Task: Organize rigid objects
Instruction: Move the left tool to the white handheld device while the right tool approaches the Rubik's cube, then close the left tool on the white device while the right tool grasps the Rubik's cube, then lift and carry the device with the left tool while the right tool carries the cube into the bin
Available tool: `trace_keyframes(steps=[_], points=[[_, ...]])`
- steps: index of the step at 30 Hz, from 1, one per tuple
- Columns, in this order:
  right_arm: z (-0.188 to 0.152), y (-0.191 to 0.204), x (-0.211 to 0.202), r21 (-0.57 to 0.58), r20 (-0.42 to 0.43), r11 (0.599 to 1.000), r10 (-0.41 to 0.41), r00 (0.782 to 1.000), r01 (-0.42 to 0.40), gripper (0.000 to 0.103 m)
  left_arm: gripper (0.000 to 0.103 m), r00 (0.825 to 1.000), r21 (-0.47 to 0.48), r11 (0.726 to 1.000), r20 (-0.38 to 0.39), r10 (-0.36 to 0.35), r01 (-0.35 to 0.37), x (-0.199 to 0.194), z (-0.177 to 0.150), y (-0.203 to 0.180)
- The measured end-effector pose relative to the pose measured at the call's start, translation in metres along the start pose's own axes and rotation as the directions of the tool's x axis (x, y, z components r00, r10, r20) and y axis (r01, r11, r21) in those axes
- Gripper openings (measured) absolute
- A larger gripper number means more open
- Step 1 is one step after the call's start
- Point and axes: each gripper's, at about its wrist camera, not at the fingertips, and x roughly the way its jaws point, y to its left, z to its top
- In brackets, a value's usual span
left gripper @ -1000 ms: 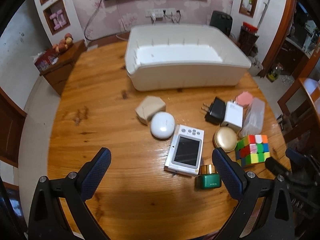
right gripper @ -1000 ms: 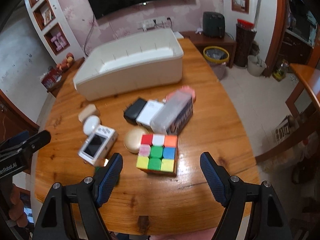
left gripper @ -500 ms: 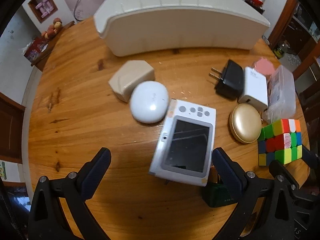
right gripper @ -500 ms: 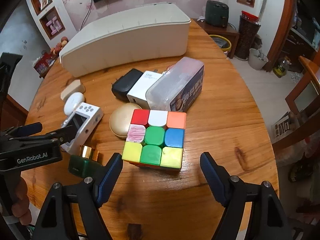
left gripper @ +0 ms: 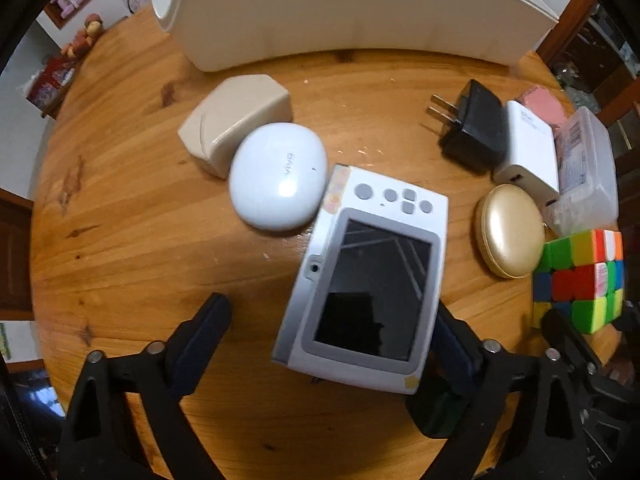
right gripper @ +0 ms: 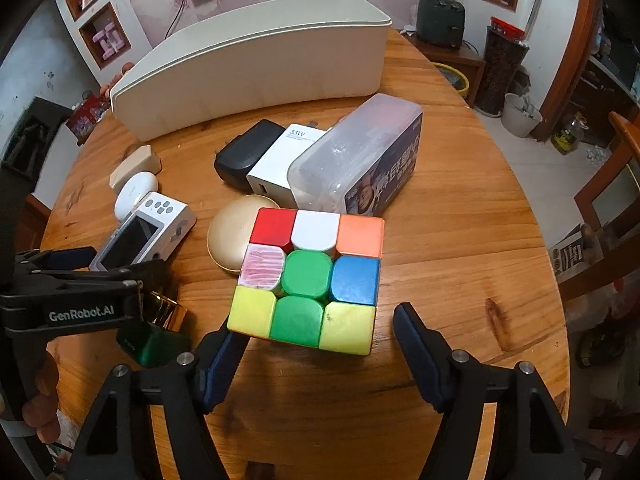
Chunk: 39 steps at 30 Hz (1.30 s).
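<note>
Blue fingers [left gripper: 208,320] half-spread — white game console [left gripper: 368,280] and puzzle cube [right gripper: 308,276] between, ungripped.

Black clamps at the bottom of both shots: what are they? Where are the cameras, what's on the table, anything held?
There is no robot. A person holds a two-finger gripper in each hand, and a fisheye camera on each looks along its fingers. The left view shows the left gripper straddling a white screen gadget. The right view shows the right gripper around a colour cube. Both pairs of jaws have just been closing, but gaps remain, so nothing is held yet. Also on the wooden table are a white bin, black charger, white charger, gold case, earbud case, beige block, clear box and green bottle.
</note>
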Motion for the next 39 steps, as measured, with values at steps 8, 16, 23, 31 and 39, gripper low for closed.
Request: trace_keyframes(steps=[8, 16, 23, 31, 39], points=[[-0.004, -0.001, 0.000, -0.004, 0.017, 0.999, 0.041, 0.999, -0.041, 0.062, 0.065, 0.995, 0.005, 0.995, -0.005, -0.099, 0.099, -0.013, -0.004, -0.007], [-0.008, -0.017, -0.003, 0.057, 0.026, 0.993, 0.098, 0.995, -0.100, 0.061, 0.064, 0.972, -0.100, 0.966, 0.026, -0.235, 0.237, -0.039, -0.005, 0.014], [-0.007, -0.021, -0.005, 0.068, 0.029, 0.991, 0.114, 0.993, -0.116, 0.061, 0.062, 0.964, -0.146, 0.953, 0.038, -0.262, 0.265, -0.049, 0.013, 0.032], [-0.007, -0.020, -0.012, 0.053, 0.056, 0.992, 0.113, 0.992, -0.116, 0.060, 0.062, 0.966, -0.159, 0.953, 0.045, -0.254, 0.258, -0.057, 0.009, 0.033], [-0.007, -0.017, -0.019, 0.034, 0.066, 0.991, 0.124, 0.990, -0.127, 0.060, 0.062, 0.962, -0.150, 0.950, 0.053, -0.268, 0.273, -0.073, 0.012, 0.034]])
